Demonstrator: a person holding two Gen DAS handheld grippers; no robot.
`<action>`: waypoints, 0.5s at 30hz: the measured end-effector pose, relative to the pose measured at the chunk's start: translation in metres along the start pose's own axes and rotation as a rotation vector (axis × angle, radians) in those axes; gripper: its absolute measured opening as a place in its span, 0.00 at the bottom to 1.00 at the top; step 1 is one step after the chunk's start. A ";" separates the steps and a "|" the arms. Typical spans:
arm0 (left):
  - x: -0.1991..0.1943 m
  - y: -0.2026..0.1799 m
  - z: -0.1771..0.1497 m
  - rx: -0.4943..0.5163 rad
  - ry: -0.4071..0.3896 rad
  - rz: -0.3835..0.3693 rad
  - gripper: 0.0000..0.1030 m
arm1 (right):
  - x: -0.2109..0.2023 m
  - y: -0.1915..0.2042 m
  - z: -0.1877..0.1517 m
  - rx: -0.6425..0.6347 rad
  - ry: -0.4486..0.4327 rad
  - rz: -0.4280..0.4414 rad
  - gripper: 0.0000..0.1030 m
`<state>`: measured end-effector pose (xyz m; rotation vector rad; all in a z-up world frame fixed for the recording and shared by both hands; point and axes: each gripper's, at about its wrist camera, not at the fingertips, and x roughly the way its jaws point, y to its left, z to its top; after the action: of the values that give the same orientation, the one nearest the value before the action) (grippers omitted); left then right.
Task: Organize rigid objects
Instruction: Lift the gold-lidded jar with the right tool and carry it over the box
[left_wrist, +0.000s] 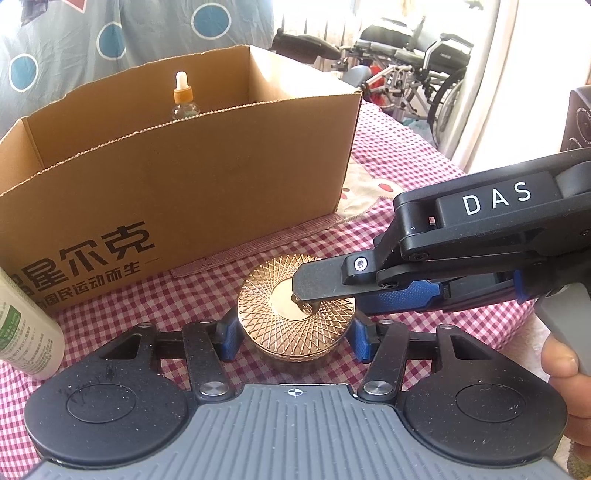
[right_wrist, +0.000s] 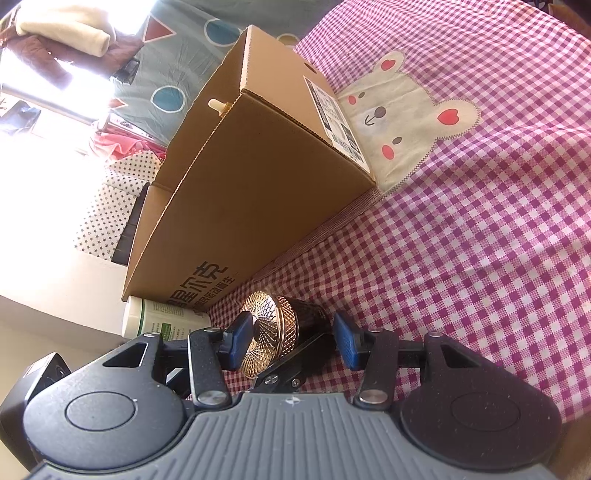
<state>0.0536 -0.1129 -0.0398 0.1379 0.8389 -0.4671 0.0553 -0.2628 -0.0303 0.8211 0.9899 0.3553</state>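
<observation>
Left wrist view: the gold-lidded jar (left_wrist: 297, 317) sits clamped between the left gripper (left_wrist: 295, 338) pads, while the right gripper (left_wrist: 306, 295) closes on it top and bottom. Ahead stands the cardboard box (left_wrist: 184, 177), a dropper bottle (left_wrist: 183, 98) inside.

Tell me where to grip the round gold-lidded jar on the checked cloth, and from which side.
Grip the gold-lidded jar across its knurled round rim, coming low from the near side as the left claw does. It stands upright and squat, so its curved sides face both pads; the flat patterned top offers nothing to pinch.
</observation>
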 end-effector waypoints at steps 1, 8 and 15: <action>-0.003 0.000 0.000 -0.001 -0.008 0.002 0.54 | -0.002 0.003 0.000 -0.009 -0.003 0.001 0.50; -0.044 0.005 0.017 -0.011 -0.096 0.020 0.54 | -0.022 0.041 0.005 -0.087 -0.045 0.048 0.50; -0.087 0.012 0.054 0.008 -0.221 0.066 0.54 | -0.046 0.103 0.028 -0.246 -0.115 0.083 0.51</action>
<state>0.0457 -0.0886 0.0600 0.1189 0.6137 -0.4151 0.0640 -0.2355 0.0821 0.6525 0.7881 0.4855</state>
